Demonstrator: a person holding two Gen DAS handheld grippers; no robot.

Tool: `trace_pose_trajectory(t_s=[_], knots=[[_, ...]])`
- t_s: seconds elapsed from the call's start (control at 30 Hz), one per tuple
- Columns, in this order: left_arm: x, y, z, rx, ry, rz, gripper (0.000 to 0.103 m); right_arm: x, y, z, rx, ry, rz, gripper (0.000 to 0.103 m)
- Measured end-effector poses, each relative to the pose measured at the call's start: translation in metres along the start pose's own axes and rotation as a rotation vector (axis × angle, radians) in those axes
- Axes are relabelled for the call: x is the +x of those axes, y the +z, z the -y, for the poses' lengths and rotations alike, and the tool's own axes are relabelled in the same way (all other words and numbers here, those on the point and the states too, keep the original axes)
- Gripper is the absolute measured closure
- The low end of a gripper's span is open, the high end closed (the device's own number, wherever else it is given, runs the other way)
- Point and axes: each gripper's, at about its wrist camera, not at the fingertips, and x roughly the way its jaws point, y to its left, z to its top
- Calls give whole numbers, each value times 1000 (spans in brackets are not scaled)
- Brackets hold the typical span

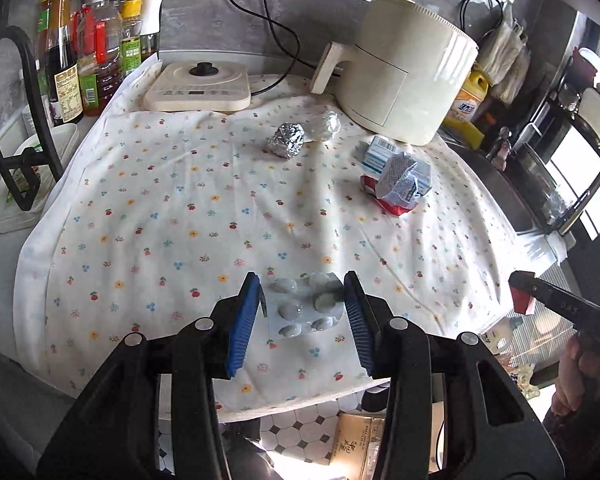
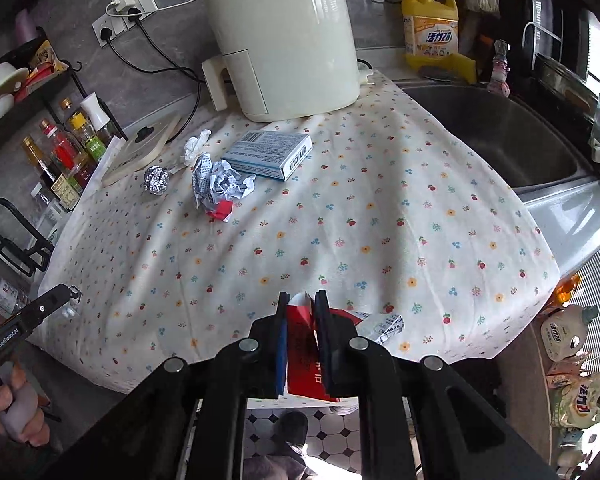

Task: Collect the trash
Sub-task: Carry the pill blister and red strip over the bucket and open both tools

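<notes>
Left gripper (image 1: 302,306): I grip the blister pack (image 1: 306,307), jaws partly apart.
Right gripper (image 2: 301,334): I clamp a red carton (image 2: 306,364); lower end hidden.

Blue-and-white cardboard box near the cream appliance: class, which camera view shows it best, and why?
The right wrist view: the blue-and-white cardboard box lies fully exposed, barcodes visible. In the left wrist view, crumpled printed paper hides most of it, leaving only one end.

Tablecloth (image 1: 180,184): cream, small red, blue, yellow floral print. Air fryer (image 2: 284,36): cream. Foil ball (image 1: 286,141): silver. Carton (image 2: 306,360): red. Box (image 2: 268,154): pale blue. Detergent bottle (image 2: 430,28): yellow. Floor (image 2: 340,432): white tile, black diamonds.
</notes>
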Motion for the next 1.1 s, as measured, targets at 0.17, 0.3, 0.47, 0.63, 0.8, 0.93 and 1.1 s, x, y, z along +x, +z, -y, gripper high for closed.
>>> trace_pose_trajectory(t_s=[0.17, 0.3, 0.47, 0.63, 0.8, 0.93, 1.1], knots=[[7, -6, 44, 70, -50, -23, 60, -28, -27, 43, 92, -41, 6, 90], [12, -14, 84, 150, -98, -37, 60, -51, -52, 74, 154, -77, 14, 90], [19, -30, 132, 226, -173, -71, 60, -75, -85, 106, 222, -126, 6, 90], [24, -50, 172, 302, -233, -114, 59, -94, -121, 136, 298, -164, -7, 90], [28, -70, 207, 360, -297, -158, 60, -113, -154, 159, 367, -178, -22, 89], [27, -88, 236, 410, -341, -178, 60, -130, -177, 175, 409, -191, -24, 89], [28, -110, 264, 452, -387, -213, 60, -141, -202, 192, 450, -203, -37, 89]])
